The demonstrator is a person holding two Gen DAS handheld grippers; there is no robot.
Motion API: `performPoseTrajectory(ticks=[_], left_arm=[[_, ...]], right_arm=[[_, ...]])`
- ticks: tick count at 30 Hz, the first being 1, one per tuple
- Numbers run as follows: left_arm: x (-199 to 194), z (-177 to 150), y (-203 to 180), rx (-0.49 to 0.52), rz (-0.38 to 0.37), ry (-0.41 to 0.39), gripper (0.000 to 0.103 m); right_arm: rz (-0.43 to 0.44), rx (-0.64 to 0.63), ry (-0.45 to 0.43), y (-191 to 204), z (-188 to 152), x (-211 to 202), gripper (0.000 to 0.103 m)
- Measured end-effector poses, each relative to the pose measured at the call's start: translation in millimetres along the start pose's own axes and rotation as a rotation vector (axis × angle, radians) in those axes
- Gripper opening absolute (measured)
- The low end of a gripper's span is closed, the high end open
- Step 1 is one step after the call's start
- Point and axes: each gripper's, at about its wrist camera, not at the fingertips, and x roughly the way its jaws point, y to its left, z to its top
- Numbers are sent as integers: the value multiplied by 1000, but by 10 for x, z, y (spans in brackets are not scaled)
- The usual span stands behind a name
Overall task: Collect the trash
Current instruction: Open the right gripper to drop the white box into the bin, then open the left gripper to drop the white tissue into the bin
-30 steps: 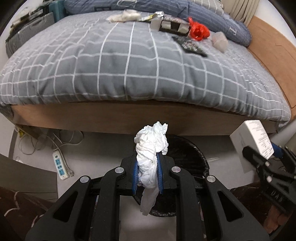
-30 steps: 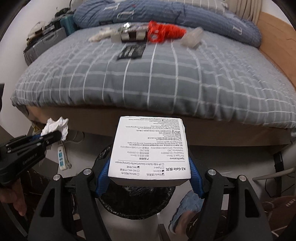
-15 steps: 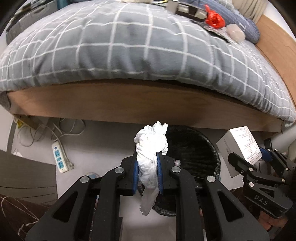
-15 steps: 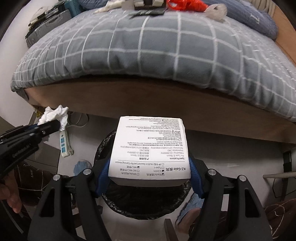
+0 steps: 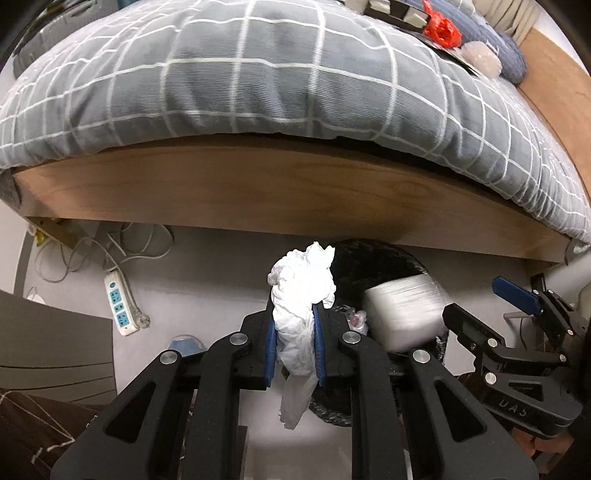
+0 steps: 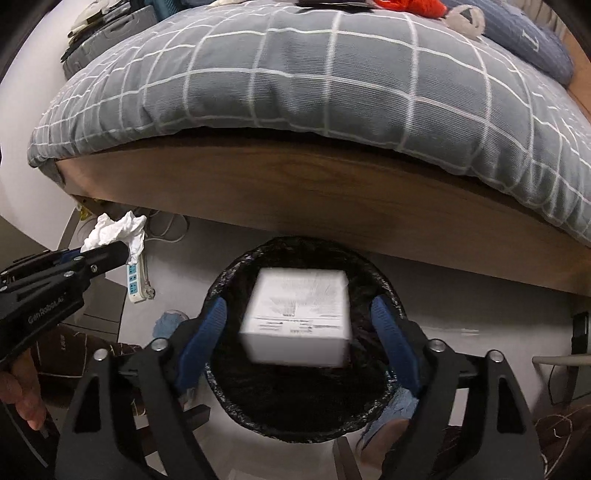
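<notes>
So my right gripper (image 6: 295, 332) has just been opening its jaws, and the white box (image 6: 295, 319) sits between them without touching either pad. It's blurred, right over the mouth of the black-lined bin (image 6: 229, 280) on the floor by the bed (image 6: 332, 192). My left gripper (image 5: 294, 349) is clamped tight on a crumpled white tissue (image 5: 301, 295), just beside the bin's rim. More trash (image 5: 441, 31) is up on the grey checked blanket (image 5: 258, 85). A power strip (image 5: 120, 308) lies on the floor to the left.
</notes>
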Motion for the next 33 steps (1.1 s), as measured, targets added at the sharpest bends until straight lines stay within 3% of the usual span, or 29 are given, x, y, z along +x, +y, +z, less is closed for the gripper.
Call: performPoseTrajectory(ticks=[5,14,24,26,28,33], left_arm=[[85,40,-208,32,-23,12,15],[170,67,-656,89,-71,21,15],[164,43,-1111,162,-27,6,19],[150,45,-1182,172,-23,4,25],[129,28,-1233,177,-15,-9,44],[128,23,-1240,167,-2,-11,57]], right_arm=[[-54,32,-13,-245,-53,-48,90],[-139,140,-28,-828,-107,-221,94],[-195,165,-85,-1244,-75,-631,94],[-201,170,-89,-1300,-88,-684,94],[-204,184,-89,-1346,-92,-702,94],[-205,198,-92,-1373,-98,-690,94]])
